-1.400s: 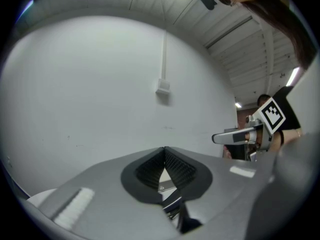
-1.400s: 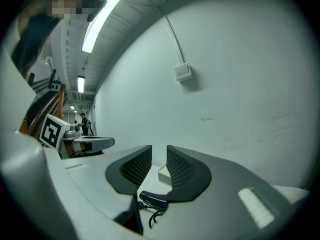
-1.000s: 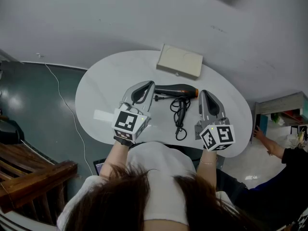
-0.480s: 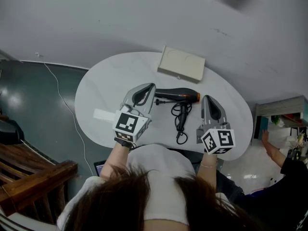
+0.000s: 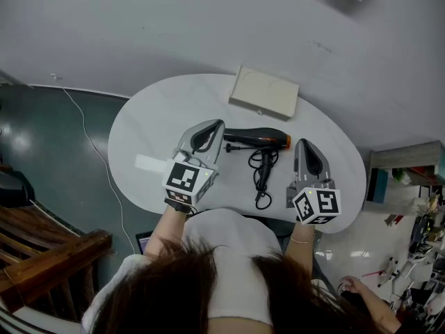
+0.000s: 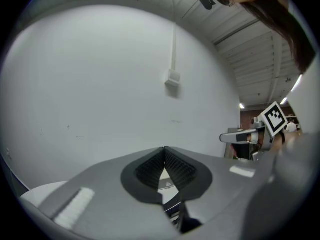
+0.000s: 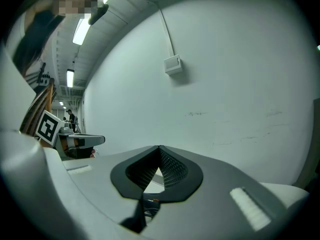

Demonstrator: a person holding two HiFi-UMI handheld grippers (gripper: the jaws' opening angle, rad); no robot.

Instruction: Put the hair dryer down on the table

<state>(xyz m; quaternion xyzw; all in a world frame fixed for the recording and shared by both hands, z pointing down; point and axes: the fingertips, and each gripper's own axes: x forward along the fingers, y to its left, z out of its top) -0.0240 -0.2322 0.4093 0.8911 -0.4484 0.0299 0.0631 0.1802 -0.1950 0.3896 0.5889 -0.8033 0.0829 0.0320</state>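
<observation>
So the black hair dryer with the orange band [image 5: 256,139] is lying flat on the white oval table [image 5: 153,117], about in the middle, with its barrel running sideways across the head view. Its black cord [image 5: 261,176] is bunched in a loose coil on the near side of it, toward the person.

The left hand-held gripper [image 5: 217,127] sits just beside the dryer's left end. Can't tell from above whether it actually touches. In the left gripper view its jaws are closed tip to tip with nothing pinched between them.

The right hand-held gripper [image 5: 302,146] is off to the dryer's right, clear of it. Same deal there: jaws pressed together and empty.

There's also a flat beige rectangular box [image 5: 264,92] at the far edge of the table, well apart from the dryer, and a small white strip [image 5: 149,165] left of the left hand-held gripper.
</observation>
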